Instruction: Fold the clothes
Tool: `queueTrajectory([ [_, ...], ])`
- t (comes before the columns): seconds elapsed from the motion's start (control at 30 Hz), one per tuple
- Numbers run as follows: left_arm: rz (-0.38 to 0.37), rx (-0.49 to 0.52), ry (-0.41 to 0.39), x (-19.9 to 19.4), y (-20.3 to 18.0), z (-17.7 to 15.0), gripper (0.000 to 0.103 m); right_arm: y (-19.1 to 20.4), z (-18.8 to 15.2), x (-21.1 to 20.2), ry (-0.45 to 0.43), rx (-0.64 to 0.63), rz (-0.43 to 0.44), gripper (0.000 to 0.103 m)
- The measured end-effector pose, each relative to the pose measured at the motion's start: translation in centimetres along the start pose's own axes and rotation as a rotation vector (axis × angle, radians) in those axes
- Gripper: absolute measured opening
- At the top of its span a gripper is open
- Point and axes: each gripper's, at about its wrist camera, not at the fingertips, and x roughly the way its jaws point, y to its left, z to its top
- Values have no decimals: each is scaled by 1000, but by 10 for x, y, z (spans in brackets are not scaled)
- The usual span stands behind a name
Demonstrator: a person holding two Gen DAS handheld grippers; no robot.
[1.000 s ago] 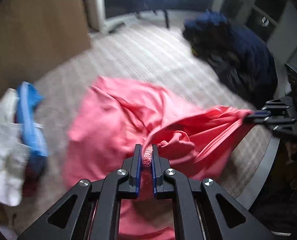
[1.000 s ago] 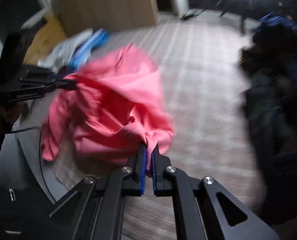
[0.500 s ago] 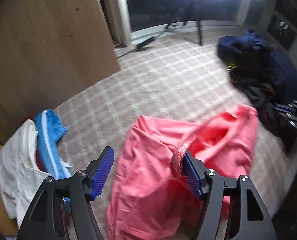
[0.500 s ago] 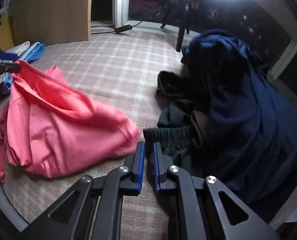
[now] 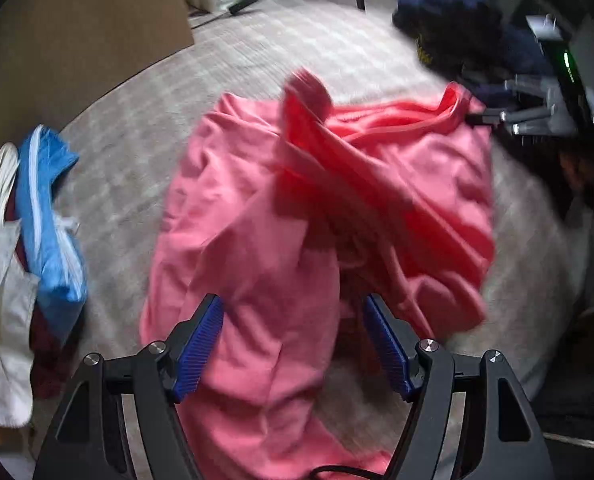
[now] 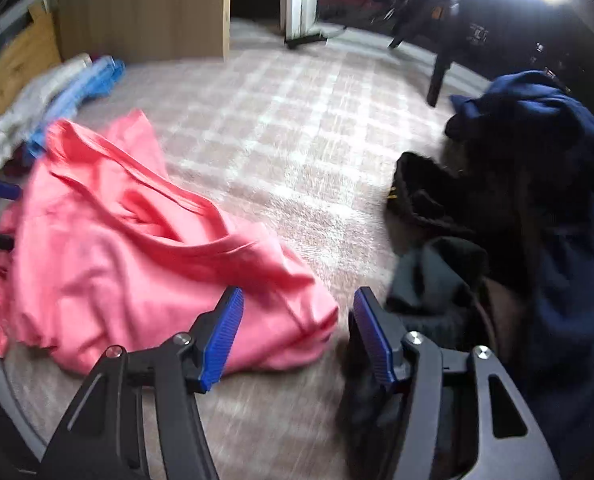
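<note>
Left wrist view: the pink garment lies crumpled on the plaid-covered worktop, a twisted fold running from near the left tongs up toward the far edge; blur hides its finer shape. A stack of white and blue clothes sits off to its left, well apart. A dark navy pile lies near its right side. Left tongs stand wide, empty, over the garment. Right tongs stand wide too, just beside its near corner.
</note>
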Motion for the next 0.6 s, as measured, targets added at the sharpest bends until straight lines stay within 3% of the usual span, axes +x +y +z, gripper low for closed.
queueTrajectory([
  [0.03, 13, 4, 1, 5, -2, 3, 69, 0, 0, 2, 7, -1, 23, 57],
  [0.07, 26, 9, 2, 10, -4, 6, 59, 0, -1, 3, 12, 3, 55, 53],
  [0.1, 39, 13, 3, 14, -6, 8, 47, 0, -2, 3, 18, 7, 88, 28],
  [0.13, 14, -13, 10, 14, -1, 9, 25, 0, -3, 4, 24, 11, 120, 12],
  [0.17, -11, -40, 17, 13, 3, 11, 16, -3, -5, -1, 10, 25, 138, 6],
  [0.23, -64, -94, -13, -2, 16, 8, 4, -10, -9, -16, -30, 59, 165, 6],
  [0.27, -82, -117, -27, -12, 23, 4, 4, -14, -11, -23, -50, 76, 178, 6],
  [0.43, 61, -203, -90, -67, 66, -21, 4, -48, -30, -85, -186, 204, 165, 5],
  [0.6, 239, -274, -47, -76, 104, -35, 17, -55, -39, -91, -136, 190, 56, 5],
])
